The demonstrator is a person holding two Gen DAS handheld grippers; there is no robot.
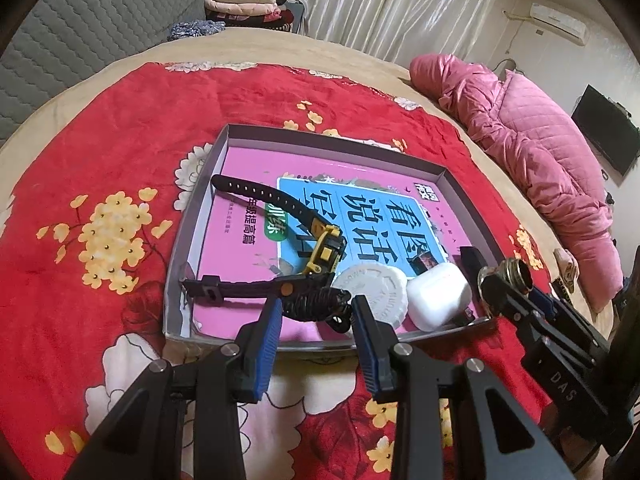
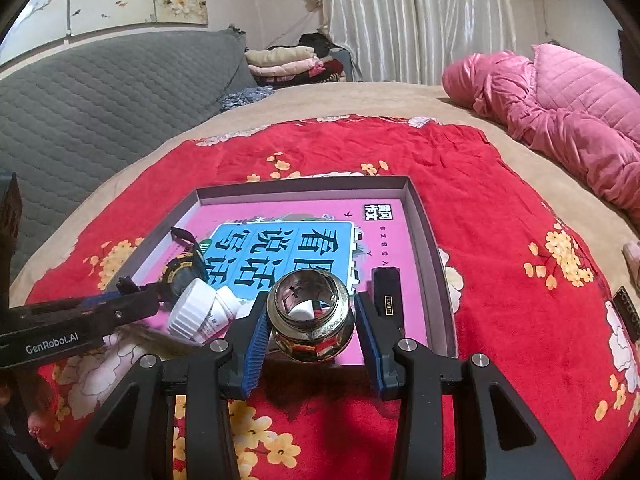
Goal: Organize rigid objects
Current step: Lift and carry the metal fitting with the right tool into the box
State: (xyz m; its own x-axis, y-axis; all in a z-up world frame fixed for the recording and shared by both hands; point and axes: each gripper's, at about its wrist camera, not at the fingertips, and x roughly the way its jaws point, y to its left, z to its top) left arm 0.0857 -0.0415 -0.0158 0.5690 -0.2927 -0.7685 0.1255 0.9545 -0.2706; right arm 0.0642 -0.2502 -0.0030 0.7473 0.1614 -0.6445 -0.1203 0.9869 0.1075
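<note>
A shallow grey box with a pink book in it lies on the red floral blanket. In it are a black-and-yellow watch, a black braided cord, a white round bottle, a white earbud case and a small black block. My left gripper is open, its fingers on either side of the braided cord at the box's near edge. My right gripper is shut on a brass metal fitting, held over the box's near edge; it also shows in the left wrist view.
A pink quilted jacket lies on the bed to the right. Folded clothes are stacked at the back by the curtain. A grey quilted headboard runs along the left. A small dark object lies on the blanket at right.
</note>
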